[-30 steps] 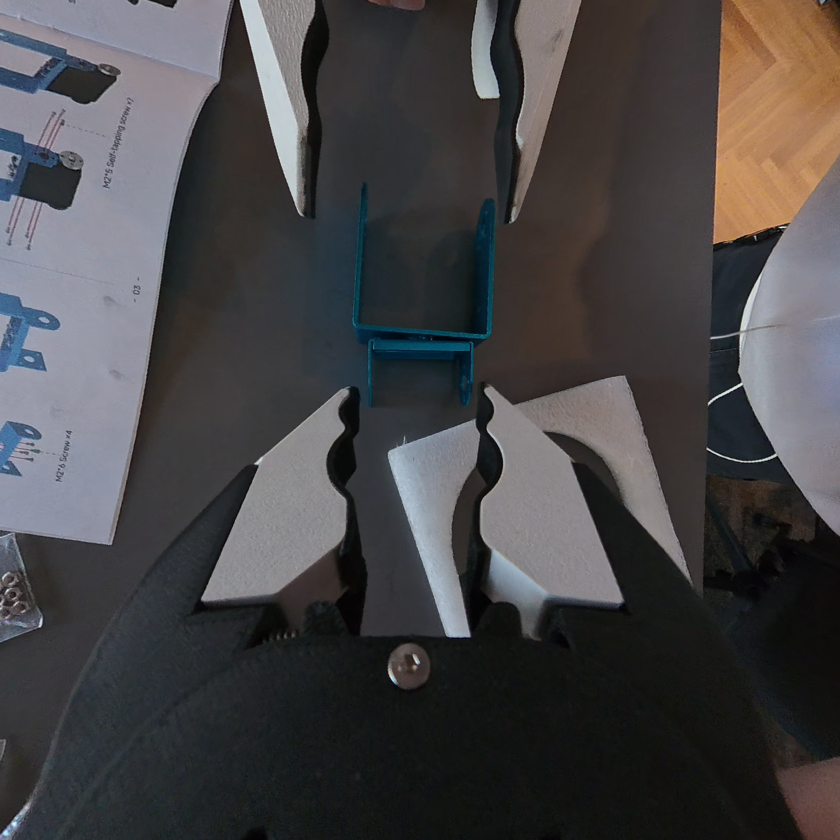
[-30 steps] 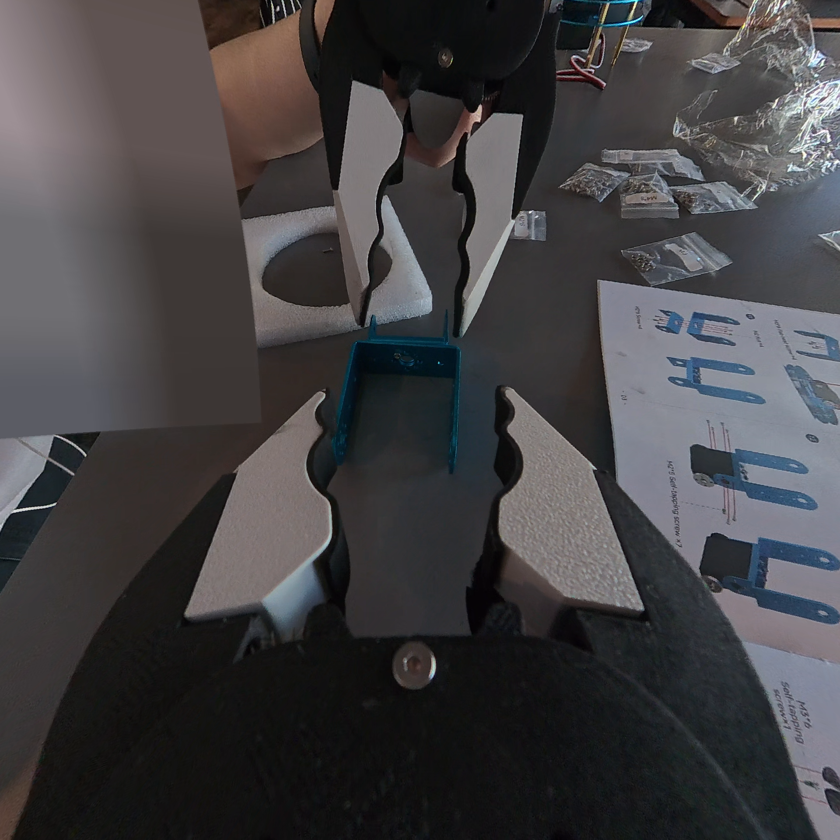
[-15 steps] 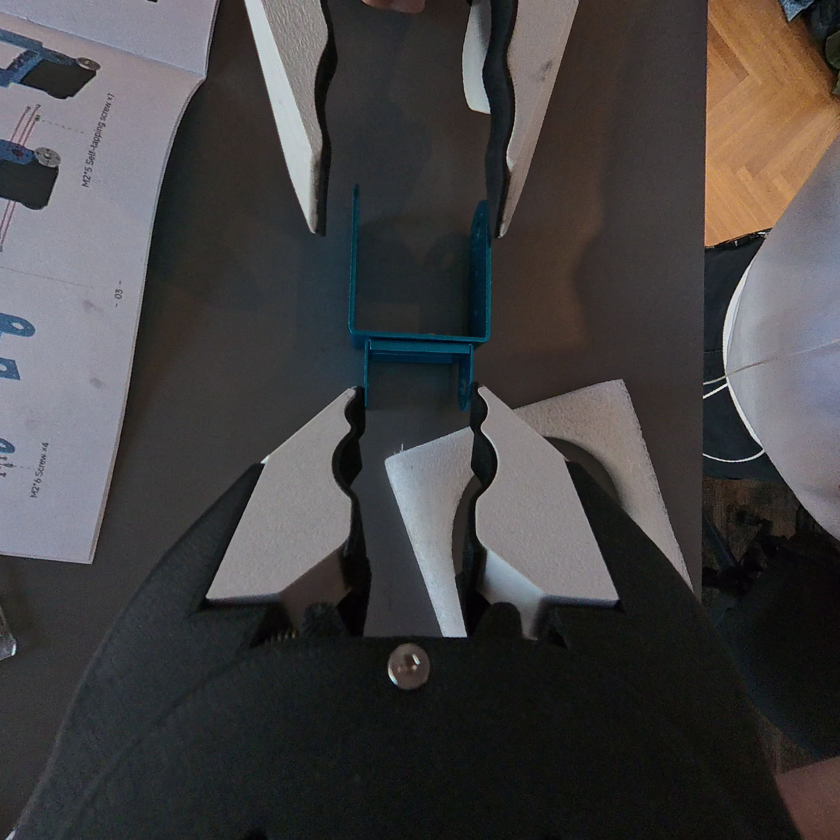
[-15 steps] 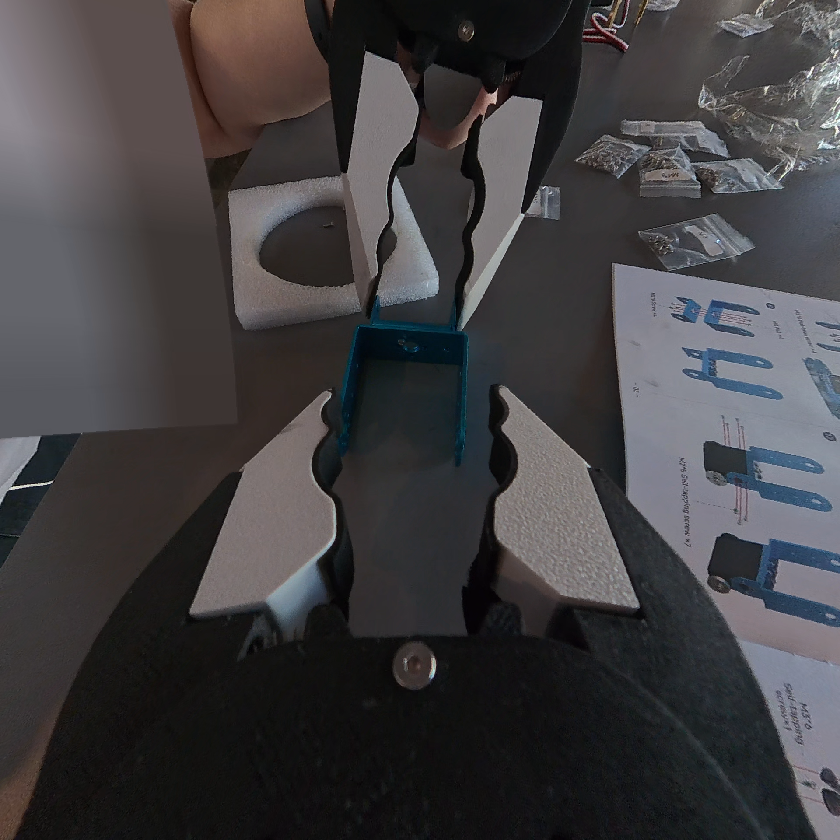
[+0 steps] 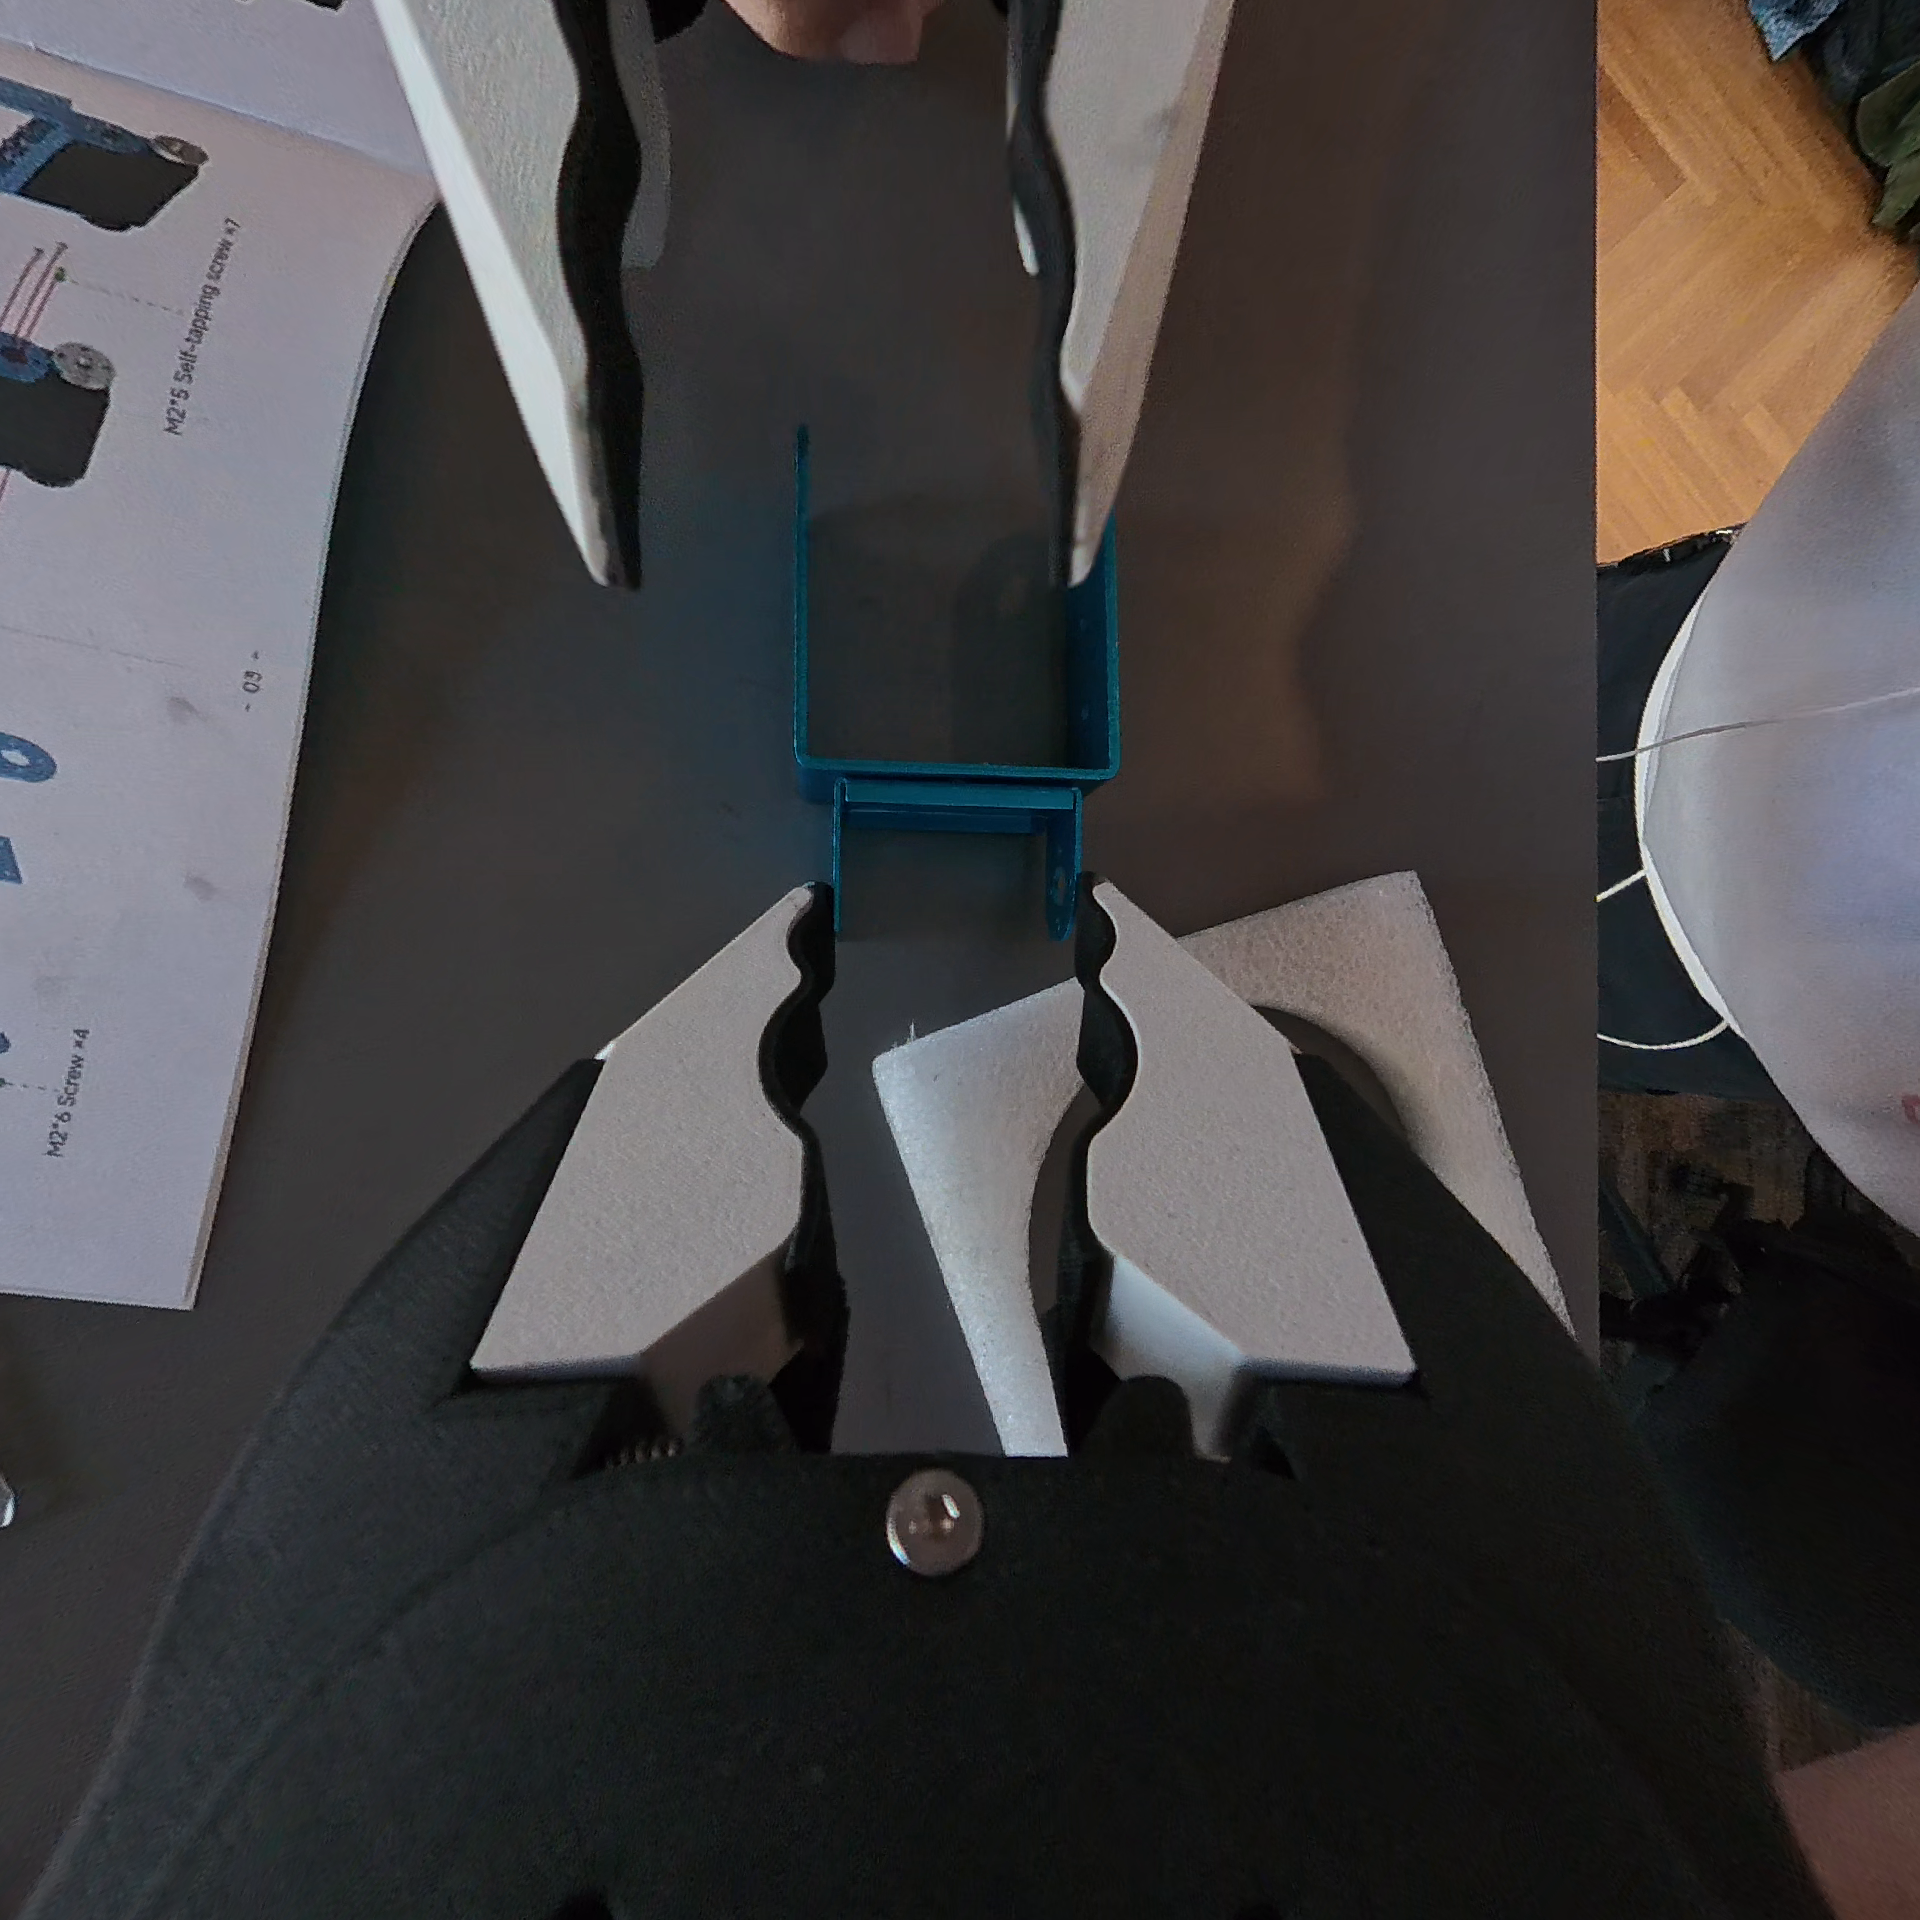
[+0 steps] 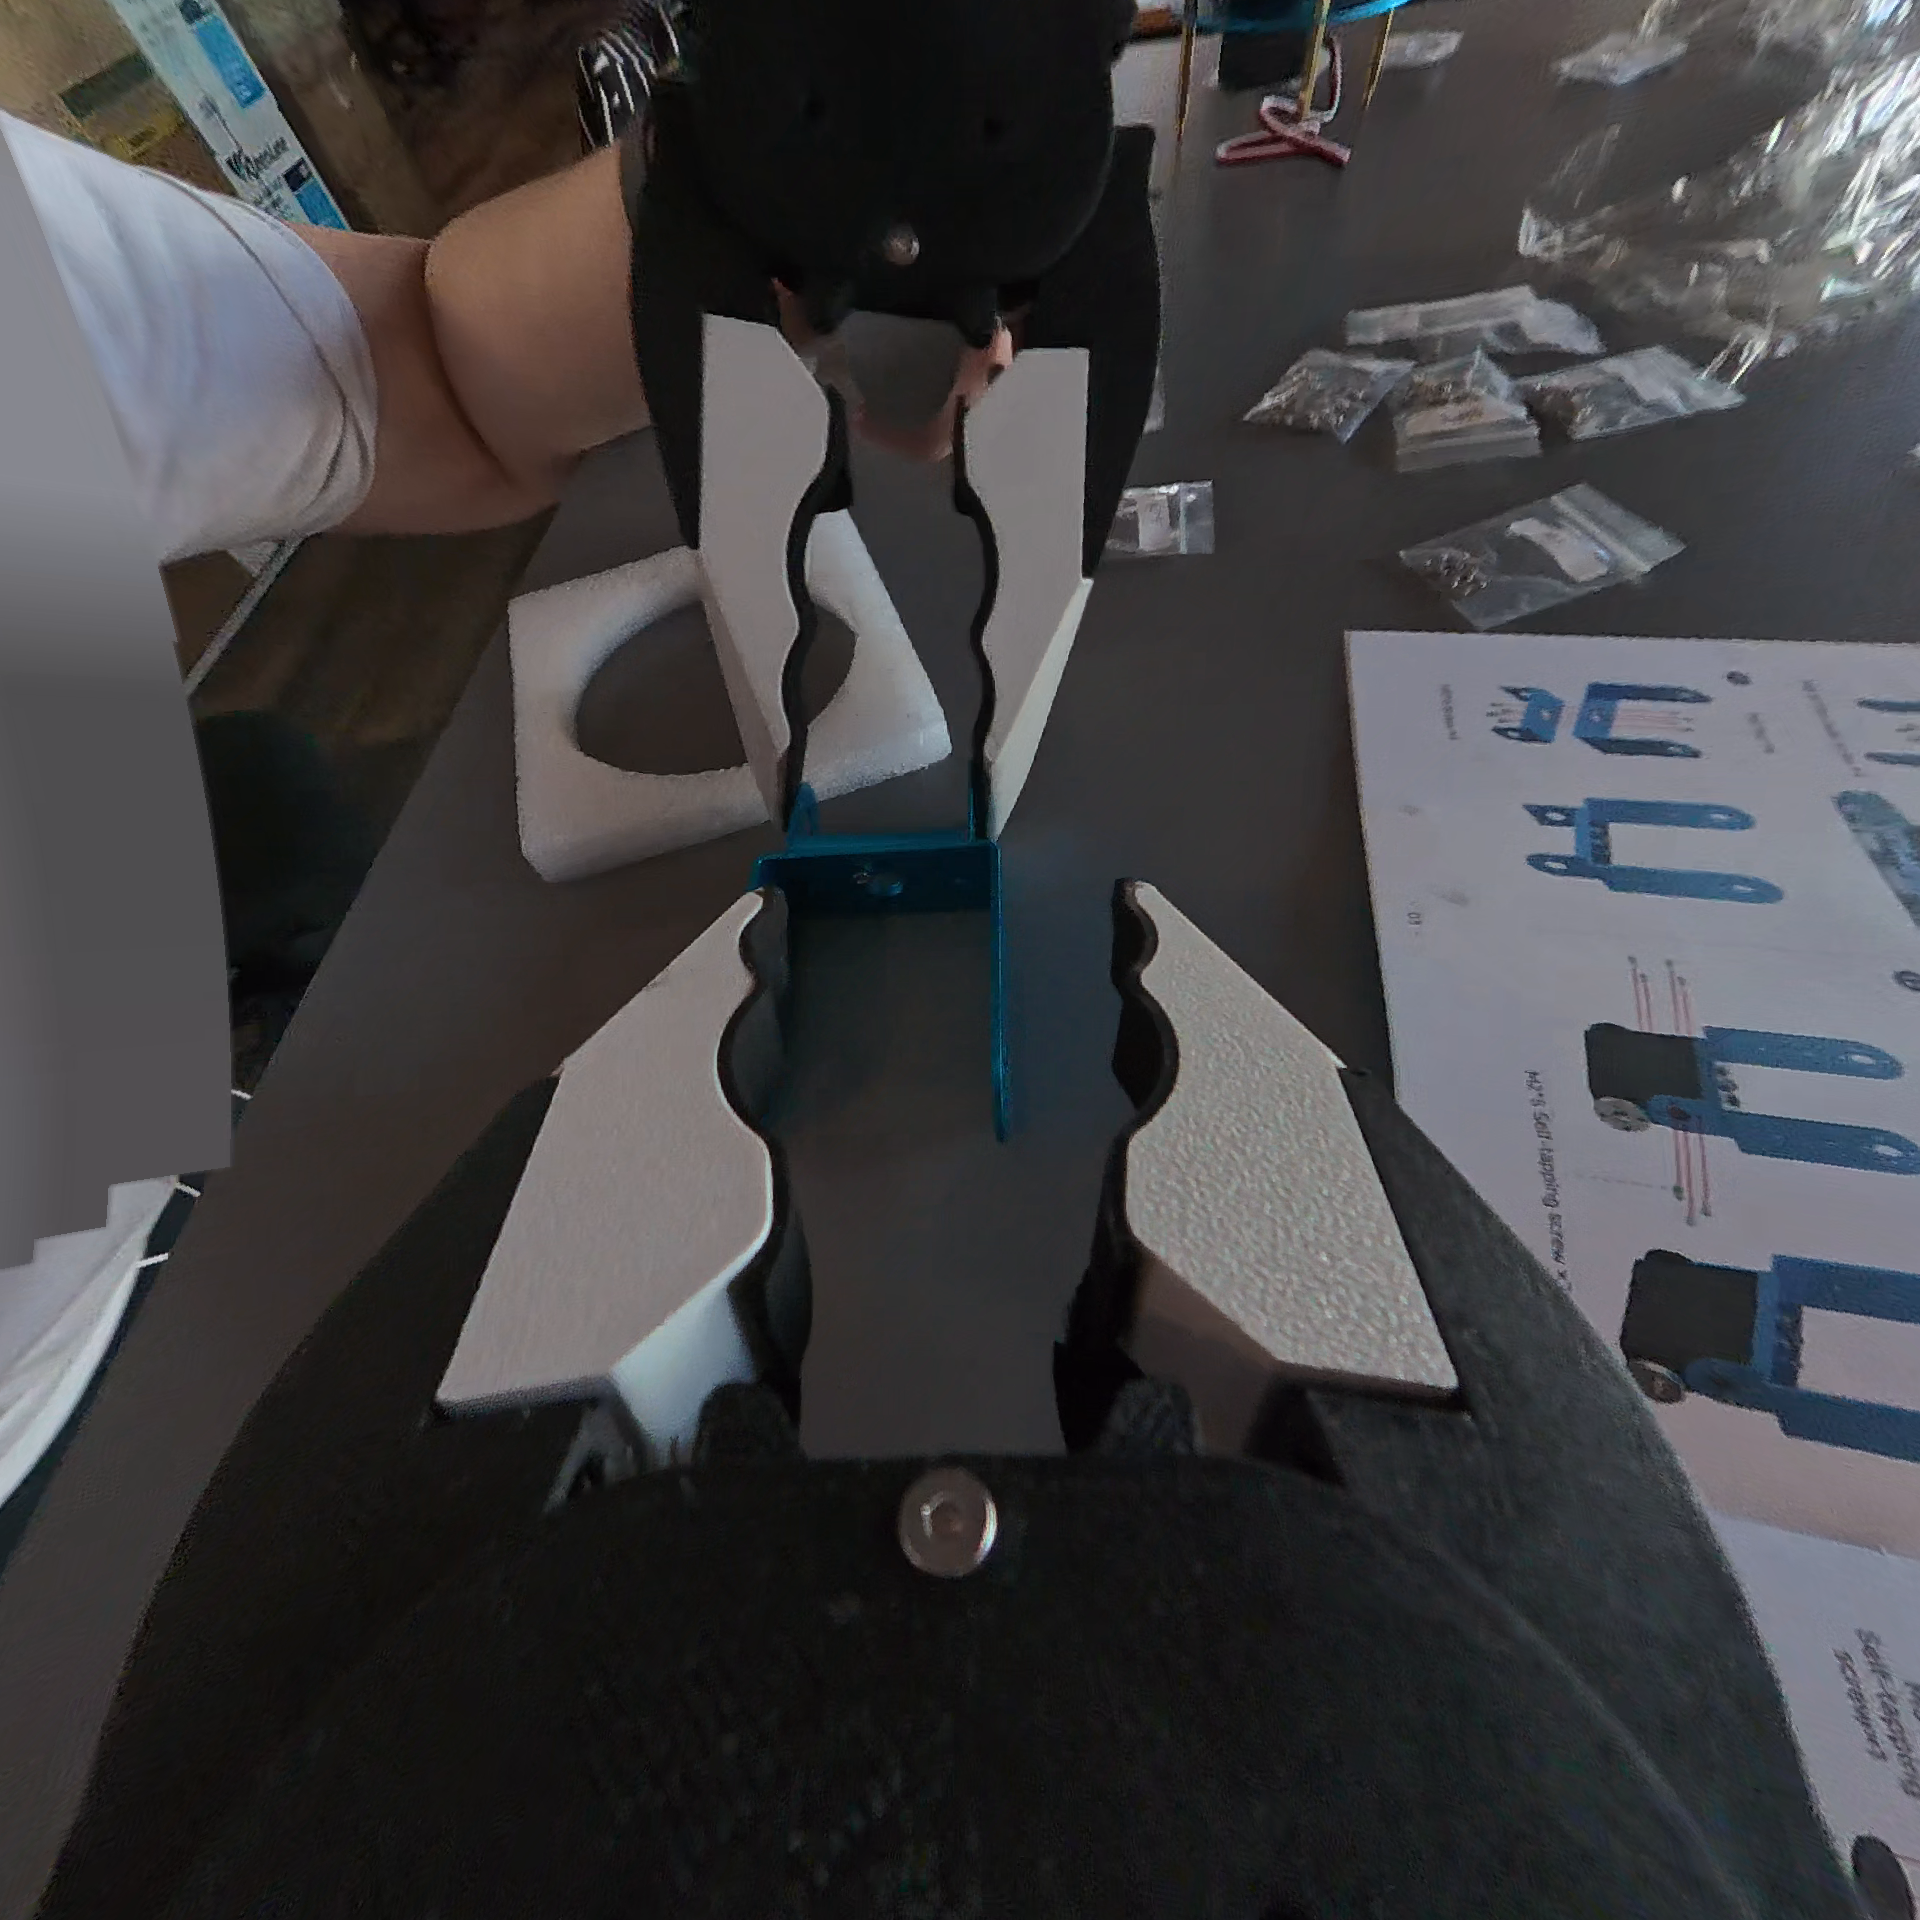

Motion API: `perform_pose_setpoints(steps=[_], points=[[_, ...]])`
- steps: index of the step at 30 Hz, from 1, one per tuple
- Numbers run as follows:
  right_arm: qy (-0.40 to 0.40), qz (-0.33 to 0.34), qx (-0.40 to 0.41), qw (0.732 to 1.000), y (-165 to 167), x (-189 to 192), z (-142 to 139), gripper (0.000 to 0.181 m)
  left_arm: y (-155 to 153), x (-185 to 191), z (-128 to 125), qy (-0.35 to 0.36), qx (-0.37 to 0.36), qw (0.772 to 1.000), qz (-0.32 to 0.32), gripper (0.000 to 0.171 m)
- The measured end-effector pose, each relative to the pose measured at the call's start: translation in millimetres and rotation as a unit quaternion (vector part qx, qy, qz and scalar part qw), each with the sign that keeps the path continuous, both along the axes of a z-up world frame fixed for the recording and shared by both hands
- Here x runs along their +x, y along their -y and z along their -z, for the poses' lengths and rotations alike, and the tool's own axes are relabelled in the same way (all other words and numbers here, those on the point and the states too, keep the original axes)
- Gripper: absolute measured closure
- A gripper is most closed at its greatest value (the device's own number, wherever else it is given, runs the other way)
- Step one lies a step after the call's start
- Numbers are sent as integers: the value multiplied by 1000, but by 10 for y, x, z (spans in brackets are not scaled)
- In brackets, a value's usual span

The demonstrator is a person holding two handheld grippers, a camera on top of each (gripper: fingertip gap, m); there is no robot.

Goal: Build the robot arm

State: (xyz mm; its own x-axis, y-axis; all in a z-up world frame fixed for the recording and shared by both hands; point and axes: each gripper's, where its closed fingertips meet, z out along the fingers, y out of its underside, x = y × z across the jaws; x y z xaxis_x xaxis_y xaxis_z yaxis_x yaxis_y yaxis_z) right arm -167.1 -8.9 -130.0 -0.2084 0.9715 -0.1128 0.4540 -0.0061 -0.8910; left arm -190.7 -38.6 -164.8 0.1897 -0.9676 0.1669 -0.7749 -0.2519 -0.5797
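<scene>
A blue metal bracket (image 5: pixel 956 774), a large U joined to a small U, lies on the dark table (image 5: pixel 520 831). My left gripper (image 5: pixel 956 899) has its fingertips pressed against the two short legs of the small U. My right gripper (image 6: pixel 951 899) faces it from the other side. It is open, its fingers straddling the long arms of the large U (image 6: pixel 883 883), with one finger close to one arm. Each gripper shows in the other's view: the right one (image 5: pixel 847 566) at the top, the left one (image 6: pixel 888 821) behind the bracket.
A white foam square with a round cut-out (image 6: pixel 623 821) lies under my left gripper (image 5: pixel 1351 966). An open instruction booklet (image 5: pixel 156 727) lies beside the bracket (image 6: pixel 1662 935). Small bags of screws (image 6: pixel 1538 556) and crumpled clear plastic (image 6: pixel 1714 208) lie farther back. The table edge and wood floor (image 5: pixel 1714 312) are close. The left gripper's tips are roughly 6 centimeters from the right gripper's.
My left gripper has moved forward and narrowed onto the small U's legs. My right gripper has moved forward so its fingers now lie alongside the large U's arms.
</scene>
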Motion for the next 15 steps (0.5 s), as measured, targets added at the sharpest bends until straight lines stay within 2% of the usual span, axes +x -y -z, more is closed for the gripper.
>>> perform_pose_setpoints(steps=[6, 15], points=[[75, -9, 2, 997, 37, -58, 202, 128, -4, 11, 1, 2, -1, 1000, -2, 126], [70, -11, -17, 997, 102, -111, 222, 138, -2, 24, 6, 3, -1, 1000, -2, 126]])
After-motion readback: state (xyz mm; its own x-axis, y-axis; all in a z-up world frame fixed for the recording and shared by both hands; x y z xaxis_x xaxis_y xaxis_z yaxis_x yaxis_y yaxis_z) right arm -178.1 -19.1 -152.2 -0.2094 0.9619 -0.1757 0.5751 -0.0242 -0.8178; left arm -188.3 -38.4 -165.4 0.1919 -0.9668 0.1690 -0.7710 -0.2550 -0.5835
